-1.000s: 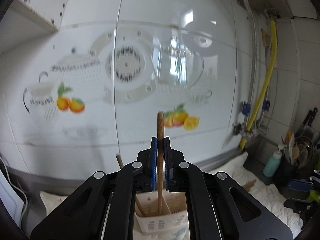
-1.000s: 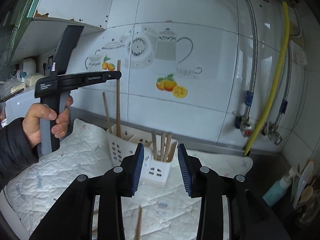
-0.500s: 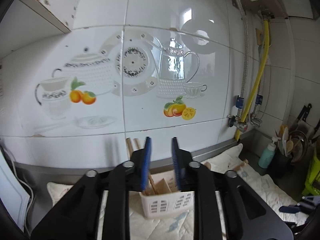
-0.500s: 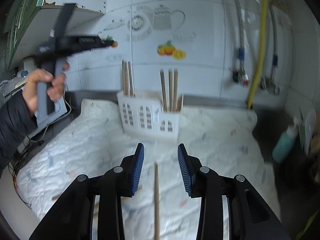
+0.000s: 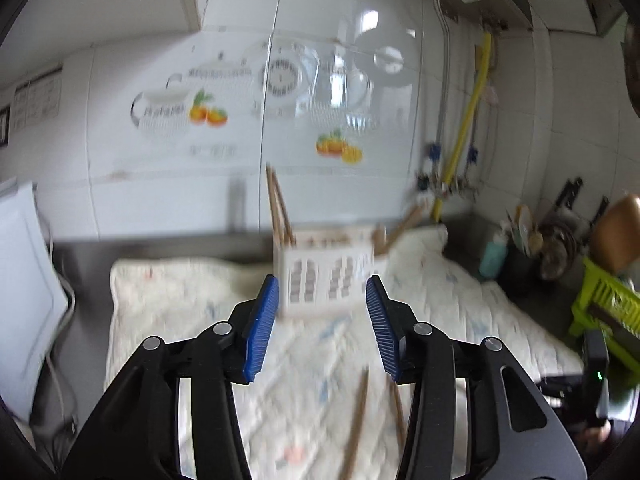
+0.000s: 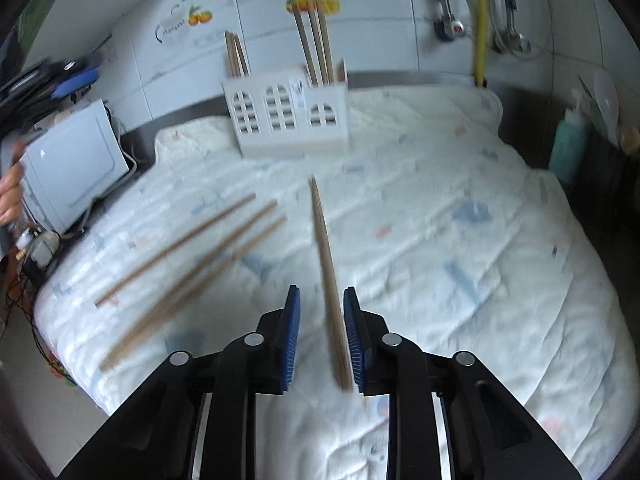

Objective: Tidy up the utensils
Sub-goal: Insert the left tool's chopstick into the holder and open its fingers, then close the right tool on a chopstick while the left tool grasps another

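Note:
A white plastic utensil holder (image 6: 286, 114) stands at the back of a quilted white cloth (image 6: 440, 240), with wooden chopsticks upright in its left (image 6: 235, 56) and right (image 6: 316, 44) compartments. My right gripper (image 6: 320, 336) is open and low over the cloth, and a single chopstick (image 6: 326, 264) lies between its fingers, close to the right pad. Three more chopsticks (image 6: 192, 264) lie to the left. My left gripper (image 5: 320, 324) is open and empty, facing the holder (image 5: 324, 280) from farther back. Loose chopsticks (image 5: 358, 412) lie below it.
A white appliance (image 6: 76, 160) sits at the cloth's left edge. A teal bottle (image 6: 568, 148) and a dark utensil pot stand at the right. A green rack (image 5: 604, 300) is at far right. A tiled wall with a yellow hose (image 6: 480, 16) is behind the holder.
My left gripper let go of its chopstick into the holder, opened wide and pulled back. My right gripper dropped toward the cloth and now straddles a lying chopstick.

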